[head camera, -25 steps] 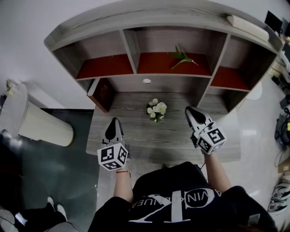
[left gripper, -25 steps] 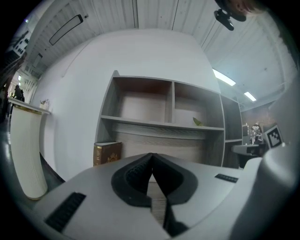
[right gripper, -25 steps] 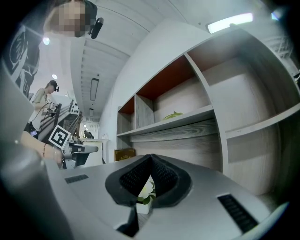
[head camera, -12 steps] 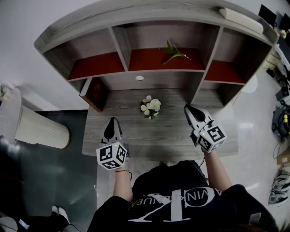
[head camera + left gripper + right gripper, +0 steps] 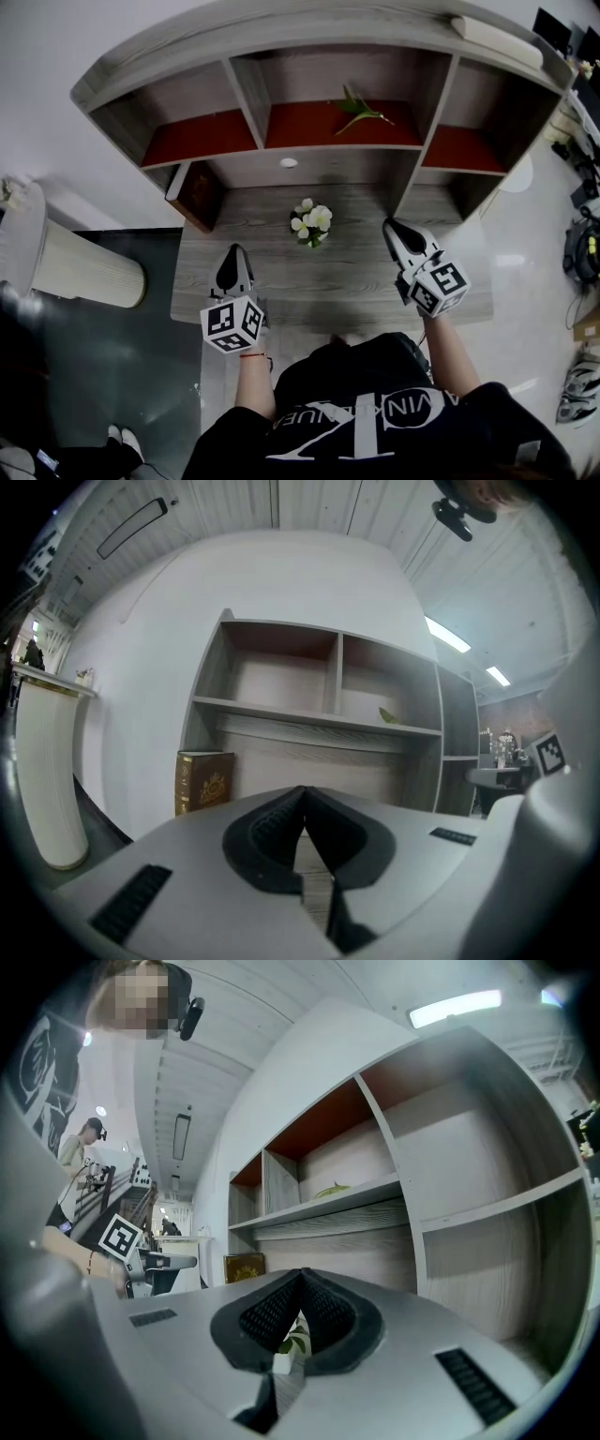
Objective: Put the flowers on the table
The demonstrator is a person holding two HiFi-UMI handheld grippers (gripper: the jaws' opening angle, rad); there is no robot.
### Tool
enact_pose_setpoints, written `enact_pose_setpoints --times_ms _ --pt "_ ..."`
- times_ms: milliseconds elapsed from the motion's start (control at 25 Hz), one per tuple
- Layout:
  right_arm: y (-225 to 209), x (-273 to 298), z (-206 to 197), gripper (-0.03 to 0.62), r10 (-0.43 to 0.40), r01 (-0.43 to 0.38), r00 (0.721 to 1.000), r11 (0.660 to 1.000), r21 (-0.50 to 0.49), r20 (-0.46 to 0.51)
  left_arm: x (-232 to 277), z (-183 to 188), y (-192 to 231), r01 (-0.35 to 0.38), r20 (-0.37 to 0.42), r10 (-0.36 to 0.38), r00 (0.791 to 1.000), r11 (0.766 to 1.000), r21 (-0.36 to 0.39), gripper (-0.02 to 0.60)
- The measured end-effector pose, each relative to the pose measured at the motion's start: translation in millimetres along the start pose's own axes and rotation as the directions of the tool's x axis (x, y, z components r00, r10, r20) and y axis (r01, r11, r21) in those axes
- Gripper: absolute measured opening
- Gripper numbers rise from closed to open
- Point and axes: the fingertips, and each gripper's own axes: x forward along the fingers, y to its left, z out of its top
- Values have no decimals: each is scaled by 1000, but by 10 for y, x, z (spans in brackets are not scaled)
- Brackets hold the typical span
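Parked over table (image 5: 328,281) edge with left gripper (image 5: 234,253) and right gripper (image 5: 394,228) both pinched together, empty, clear of flowers (image 5: 310,222) (already mid-table, so probably done).

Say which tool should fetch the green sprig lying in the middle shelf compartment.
Probably the right tool: the green sprig lies toward the compartment's right side, nearer it than the left tool. Both tools are shut and hold nothing.

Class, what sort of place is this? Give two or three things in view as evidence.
Probably an office or workroom: a wooden desk with a shelf unit, a book and white flowers, ceiling strip lights, and cables and gear on the floor beside it.
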Motion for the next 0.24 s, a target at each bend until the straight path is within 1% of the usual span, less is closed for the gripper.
enact_pose_setpoints --times_ms 240 --pt "-26 -24 -110 9 -7 7 1000 1000 22 -13 -9 -65 26 -8 -10 8 1000 1000 -6 5"
